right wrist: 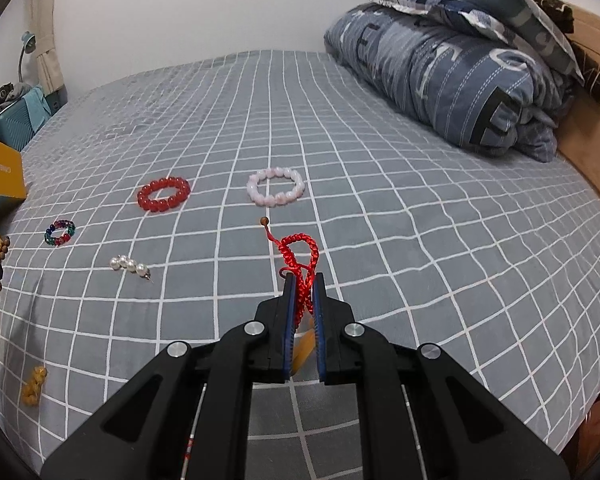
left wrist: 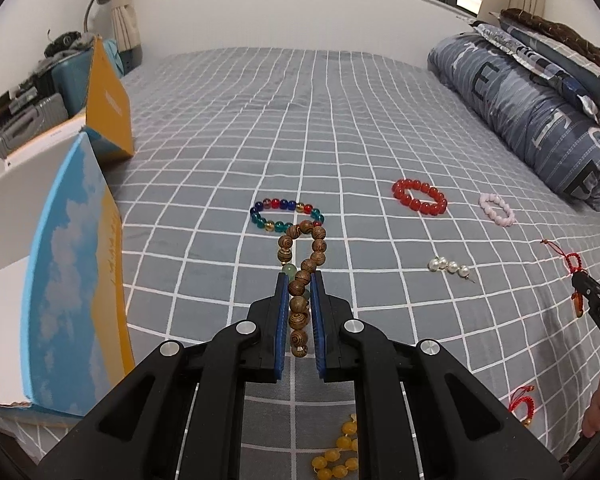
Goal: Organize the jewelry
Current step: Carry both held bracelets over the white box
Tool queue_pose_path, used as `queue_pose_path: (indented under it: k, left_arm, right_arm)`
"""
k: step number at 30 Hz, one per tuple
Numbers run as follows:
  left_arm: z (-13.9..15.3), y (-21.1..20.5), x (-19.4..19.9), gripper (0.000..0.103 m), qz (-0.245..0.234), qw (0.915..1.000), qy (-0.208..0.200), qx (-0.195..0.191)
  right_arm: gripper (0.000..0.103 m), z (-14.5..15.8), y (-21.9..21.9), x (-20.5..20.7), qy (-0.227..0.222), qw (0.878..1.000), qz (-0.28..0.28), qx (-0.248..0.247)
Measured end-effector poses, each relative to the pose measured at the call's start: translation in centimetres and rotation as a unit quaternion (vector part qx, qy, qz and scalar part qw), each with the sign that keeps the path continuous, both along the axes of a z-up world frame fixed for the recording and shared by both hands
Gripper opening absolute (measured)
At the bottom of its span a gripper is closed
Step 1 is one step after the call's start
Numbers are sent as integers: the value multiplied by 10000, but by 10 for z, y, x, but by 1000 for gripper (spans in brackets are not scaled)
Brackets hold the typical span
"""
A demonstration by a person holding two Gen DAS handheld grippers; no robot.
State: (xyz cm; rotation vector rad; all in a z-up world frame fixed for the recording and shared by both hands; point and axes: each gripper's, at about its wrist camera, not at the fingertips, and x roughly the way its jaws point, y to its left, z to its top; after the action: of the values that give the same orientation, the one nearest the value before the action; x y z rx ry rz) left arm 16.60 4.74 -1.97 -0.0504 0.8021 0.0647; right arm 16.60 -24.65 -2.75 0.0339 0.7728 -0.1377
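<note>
My left gripper (left wrist: 300, 280) is shut on a brown wooden bead bracelet (left wrist: 306, 258) and holds it above the bed. My right gripper (right wrist: 303, 280) is shut on a red braided cord bracelet (right wrist: 300, 256), lifted off the bed; it also shows at the right edge of the left wrist view (left wrist: 574, 264). On the bed lie a multicolour glass bead bracelet (left wrist: 286, 214), a red bead bracelet (left wrist: 420, 196), a pink bead bracelet (right wrist: 276, 186), a pearl pin (right wrist: 130, 266) and yellow beads (left wrist: 338, 454).
An open box with a blue-and-yellow lid (left wrist: 72, 280) stands at the left of the grey checked bed (left wrist: 300, 120). A folded quilt and pillows (right wrist: 460, 72) lie at the back right. Another red cord piece (left wrist: 522, 402) lies near the front right.
</note>
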Motion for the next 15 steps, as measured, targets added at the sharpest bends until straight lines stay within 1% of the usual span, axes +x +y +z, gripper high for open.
queue_pose_path:
  k: [6, 9, 13, 15]
  left_arm:
    - [5, 0, -1, 10, -36, 10000, -21, -14]
    - [10, 1, -2, 10, -17, 10000, -45, 33]
    - [21, 9, -1, 10, 47, 10000, 1, -54]
    - [27, 12, -1, 10, 62, 10000, 6, -54]
  right_arm:
    - [8, 3, 4, 2, 27, 10000, 31, 72]
    - [8, 9, 8, 3, 19, 10000, 36, 61]
    - [8, 21, 17, 8, 31, 10000, 69, 46]
    - [8, 26, 21, 11, 72, 9998, 111, 121]
